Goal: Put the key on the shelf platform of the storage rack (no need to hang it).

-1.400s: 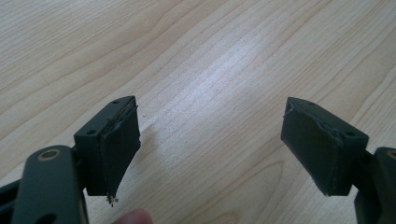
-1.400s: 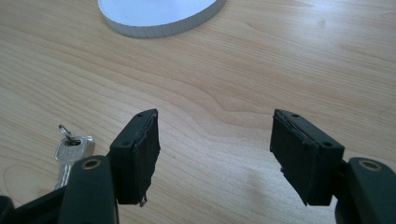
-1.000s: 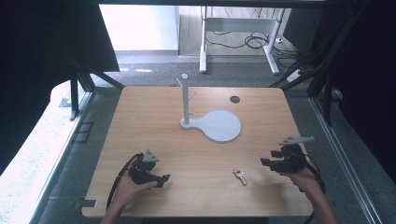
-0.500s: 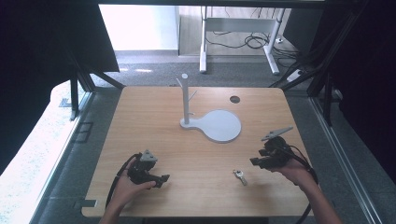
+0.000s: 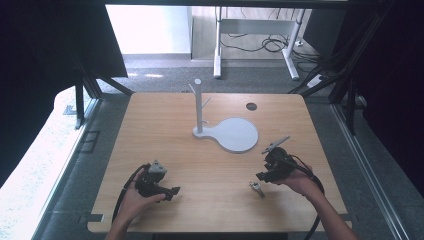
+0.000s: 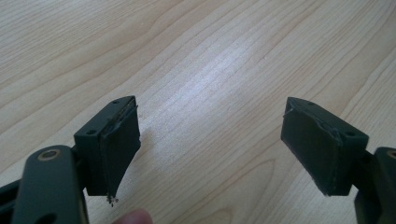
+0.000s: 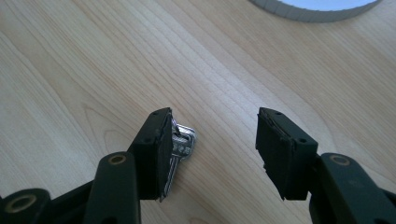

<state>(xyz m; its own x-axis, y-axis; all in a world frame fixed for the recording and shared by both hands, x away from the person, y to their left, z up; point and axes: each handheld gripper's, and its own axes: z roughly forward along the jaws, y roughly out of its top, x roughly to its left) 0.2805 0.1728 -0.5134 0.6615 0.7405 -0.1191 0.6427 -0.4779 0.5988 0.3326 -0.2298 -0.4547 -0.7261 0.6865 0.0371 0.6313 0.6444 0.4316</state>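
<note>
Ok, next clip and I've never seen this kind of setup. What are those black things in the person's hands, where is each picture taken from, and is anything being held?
No robot here: a person holds a hand-operated gripper in each hand. The high view looks down on a wooden table. The left gripper is at the lower left, the right gripper at the lower right.

The other two pictures come from cameras riding on each gripper, looking along its two black jaws.

On the table stand a white peg stand with a round flat base, and a small metal key lies near the right gripper. In the right gripper view the key lies on the wood beside one jaw, partly hidden by it.

Both grippers are open and hold nothing.
</note>
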